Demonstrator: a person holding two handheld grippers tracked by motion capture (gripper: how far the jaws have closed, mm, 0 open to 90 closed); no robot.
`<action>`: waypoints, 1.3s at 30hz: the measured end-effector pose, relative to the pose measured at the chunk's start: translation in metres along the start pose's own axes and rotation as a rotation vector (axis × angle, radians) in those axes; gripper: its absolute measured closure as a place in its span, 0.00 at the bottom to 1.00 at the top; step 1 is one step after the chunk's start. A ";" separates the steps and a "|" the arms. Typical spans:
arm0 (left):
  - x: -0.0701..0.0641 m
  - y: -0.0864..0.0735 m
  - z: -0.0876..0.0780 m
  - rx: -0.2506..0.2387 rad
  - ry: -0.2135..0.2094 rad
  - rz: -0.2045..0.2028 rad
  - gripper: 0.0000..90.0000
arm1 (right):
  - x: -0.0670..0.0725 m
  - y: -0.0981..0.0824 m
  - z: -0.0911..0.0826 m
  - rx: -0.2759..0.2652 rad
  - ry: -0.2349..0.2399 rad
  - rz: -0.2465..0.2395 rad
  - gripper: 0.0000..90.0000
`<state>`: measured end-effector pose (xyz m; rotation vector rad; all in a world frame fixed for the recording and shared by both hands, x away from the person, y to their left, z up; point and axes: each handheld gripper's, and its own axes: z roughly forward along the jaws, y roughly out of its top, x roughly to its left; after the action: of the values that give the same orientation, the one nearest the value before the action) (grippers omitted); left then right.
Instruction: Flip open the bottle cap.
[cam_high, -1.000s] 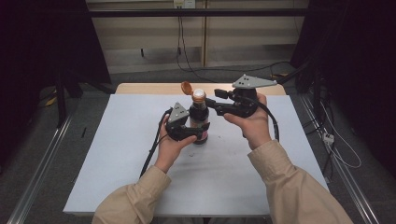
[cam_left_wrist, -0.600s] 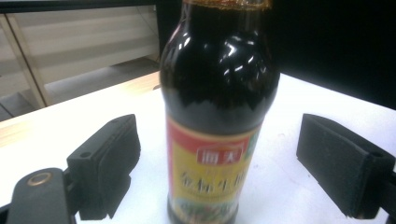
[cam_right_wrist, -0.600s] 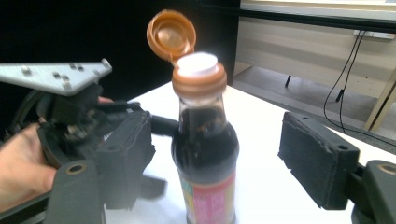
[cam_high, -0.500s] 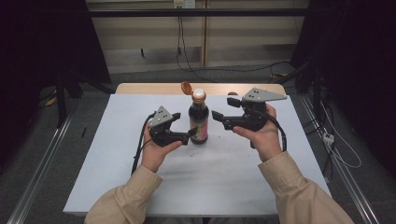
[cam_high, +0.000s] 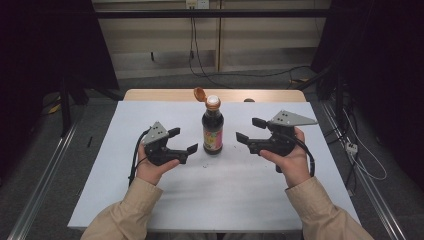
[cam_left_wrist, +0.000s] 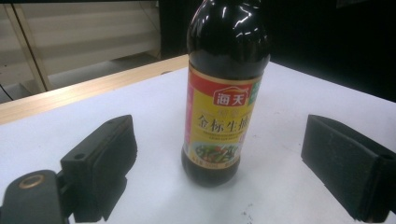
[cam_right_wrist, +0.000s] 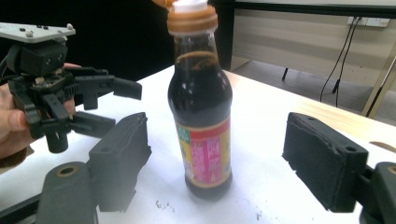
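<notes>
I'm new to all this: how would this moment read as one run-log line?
left gripper: jaws just opened, empty | right gripper: open, empty | sauce bottle: upright on table, standing free between them | cap: flipped open

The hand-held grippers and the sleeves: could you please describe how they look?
Each hand-held gripper, left and right, is black with two blocky padded jaws and a grey three-cornered plate on top. A black cable trails from the left one. The sleeves are beige.
</notes>
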<state>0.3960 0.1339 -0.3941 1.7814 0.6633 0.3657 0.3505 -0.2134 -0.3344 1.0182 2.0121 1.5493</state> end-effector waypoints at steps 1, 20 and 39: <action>0.001 -0.001 -0.002 0.002 0.005 0.000 0.10 | 0.000 -0.003 -0.001 0.001 0.000 0.001 0.24; 0.005 -0.019 -0.032 0.013 0.017 -0.025 0.10 | -0.008 -0.045 -0.021 0.000 -0.015 0.030 0.24; 0.010 -0.036 -0.053 0.035 0.029 -0.036 0.11 | -0.011 -0.074 -0.035 0.017 -0.028 0.046 0.24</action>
<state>0.3656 0.1883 -0.4123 1.7980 0.7261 0.3580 0.3106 -0.2533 -0.3950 1.0942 1.9999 1.5355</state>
